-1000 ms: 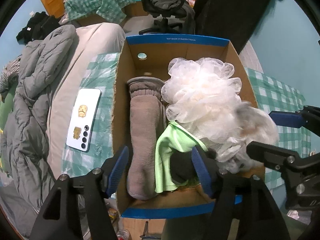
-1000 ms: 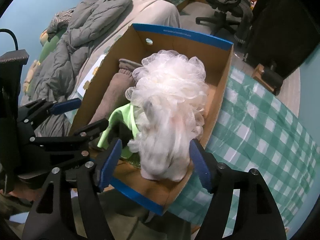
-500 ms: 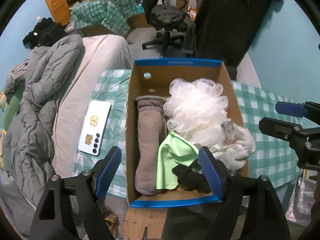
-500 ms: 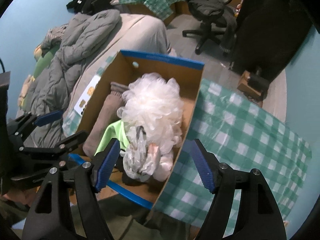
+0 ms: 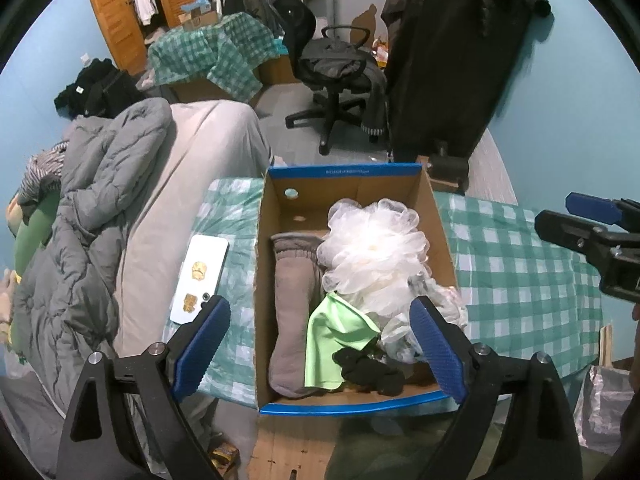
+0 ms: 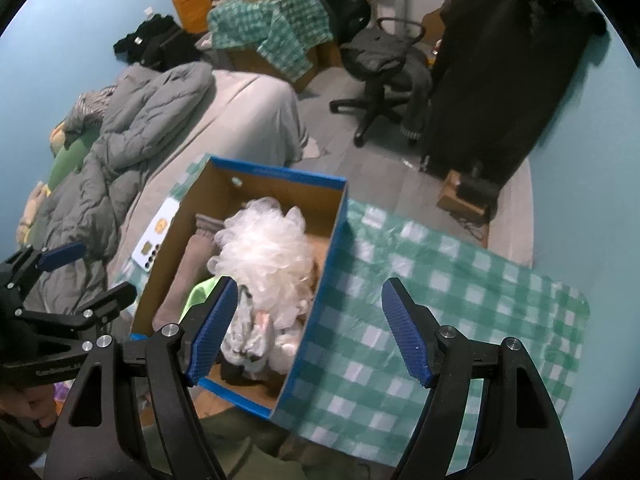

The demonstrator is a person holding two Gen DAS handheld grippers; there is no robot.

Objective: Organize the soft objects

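Observation:
A cardboard box with a blue rim (image 5: 344, 168) (image 6: 276, 172) stands on a green checked cloth. Inside lie a grey-brown sock (image 5: 290, 304), a white mesh bath pouf (image 5: 374, 252) (image 6: 264, 252), a light green cloth (image 5: 334, 336), a black sock (image 5: 368, 370) and a crumpled pale plastic bag (image 5: 432, 308) (image 6: 250, 328). My left gripper (image 5: 320, 348) hovers high over the box's near end, its jaws still opening with nothing gripped. My right gripper (image 6: 310, 330) hangs open above the box's right wall, also empty.
A white phone (image 5: 199, 278) lies on the cloth left of the box. A grey quilted duvet (image 5: 100, 208) covers the bed on the left. An office chair (image 5: 334, 72) and a dark hanging garment bag (image 5: 456, 52) stand behind. Checked cloth (image 6: 420, 320) spreads right of the box.
Both grippers rose away from the box, so its contents look smaller. The left jaws spread wider. The plastic bag, earlier between the right fingers, now rests in the box.

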